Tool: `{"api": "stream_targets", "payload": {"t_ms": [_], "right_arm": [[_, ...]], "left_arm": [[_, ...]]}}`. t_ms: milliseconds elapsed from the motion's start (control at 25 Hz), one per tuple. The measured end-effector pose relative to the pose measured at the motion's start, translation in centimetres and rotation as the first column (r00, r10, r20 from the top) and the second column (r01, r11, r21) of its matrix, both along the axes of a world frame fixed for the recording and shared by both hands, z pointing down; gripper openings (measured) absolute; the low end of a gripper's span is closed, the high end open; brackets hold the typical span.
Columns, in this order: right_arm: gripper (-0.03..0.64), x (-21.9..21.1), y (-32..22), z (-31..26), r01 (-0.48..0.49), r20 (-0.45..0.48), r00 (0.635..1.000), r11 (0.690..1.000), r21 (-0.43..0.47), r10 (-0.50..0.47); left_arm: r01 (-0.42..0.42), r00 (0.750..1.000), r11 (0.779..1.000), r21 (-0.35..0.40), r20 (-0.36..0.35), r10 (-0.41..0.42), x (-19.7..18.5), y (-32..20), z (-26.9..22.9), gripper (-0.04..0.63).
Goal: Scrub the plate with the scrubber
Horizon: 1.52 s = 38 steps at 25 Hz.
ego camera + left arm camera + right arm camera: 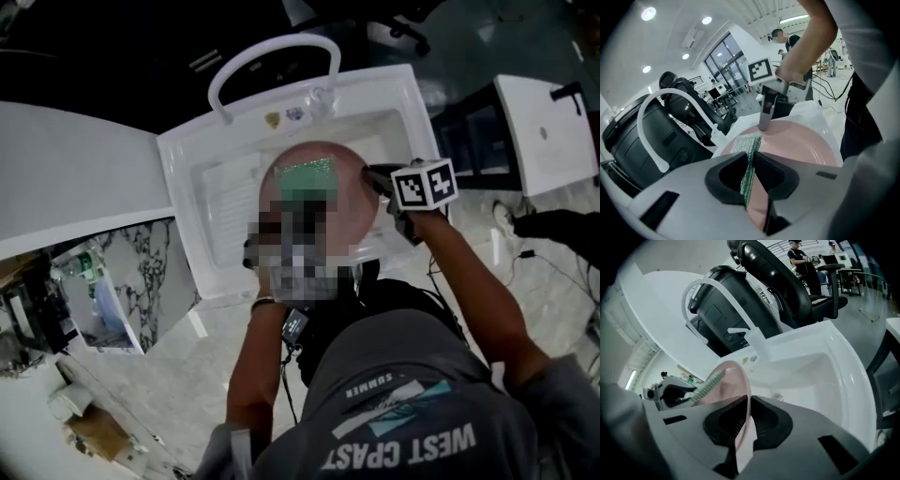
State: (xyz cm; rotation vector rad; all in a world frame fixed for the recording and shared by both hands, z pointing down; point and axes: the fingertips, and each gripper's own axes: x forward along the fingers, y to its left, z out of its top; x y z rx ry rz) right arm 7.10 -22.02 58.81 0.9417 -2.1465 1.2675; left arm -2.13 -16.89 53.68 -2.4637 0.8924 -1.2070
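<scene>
Head camera looks steeply down over the sink (176,167); both gripper cameras sit close, facing each other across the plate (799,140).

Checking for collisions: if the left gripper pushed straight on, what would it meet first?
Probably the pink plate, under the scrubber that the left gripper grips; the right gripper on the plate's rim lies further along.

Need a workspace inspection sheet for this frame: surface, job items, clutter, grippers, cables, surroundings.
Surface: white rectangular sink, white arched faucet at its back.
Job's things: round pink plate held over the basin; green mesh scrubber lying on its face.
Clutter: nothing seen.
Grippers: left gripper shut on the scrubber; right gripper shut on the plate's rim.
Cables: thin black cables on the floor at right.
Surroundings: black office chair behind the sink.
</scene>
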Motion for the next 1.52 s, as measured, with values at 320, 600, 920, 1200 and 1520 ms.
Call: {"api": "stream_targets", "payload": {"t_ms": [320,600,920,1200,1520], "right_arm": [[0.051,2.2,0.8,-5.6,-0.048,0.07,0.997,0.995,0.088,0.042],[0.049,5.3,1.0,-7.4,-0.037,0.056,0.998,0.992,0.12,0.03],[0.049,3.7,3.8,-7.4,0.028,0.081,0.996,0.995,0.091,-0.036],[0.054,2.2,4.7,-8.0,0.041,0.085,0.995,0.993,0.112,-0.051],[0.054,4.9,3.3,-9.2,-0.026,0.055,0.998,0.987,0.158,0.018]], "left_arm": [[-0.155,0.986,0.986,-0.067,0.054,0.159,6.7,5.2,0.7,0.057],[-0.132,0.982,0.988,-0.085,0.121,0.142,7.1,9.4,0.6,0.057],[0.018,0.986,1.0,-0.024,0.166,-0.014,2.5,4.9,-1.8,0.055],[-0.103,0.988,0.994,-0.046,0.108,0.107,6.8,5.5,-1.9,0.054],[-0.207,0.969,0.969,-0.135,0.105,0.222,8.5,12.1,0.3,0.051]]}}
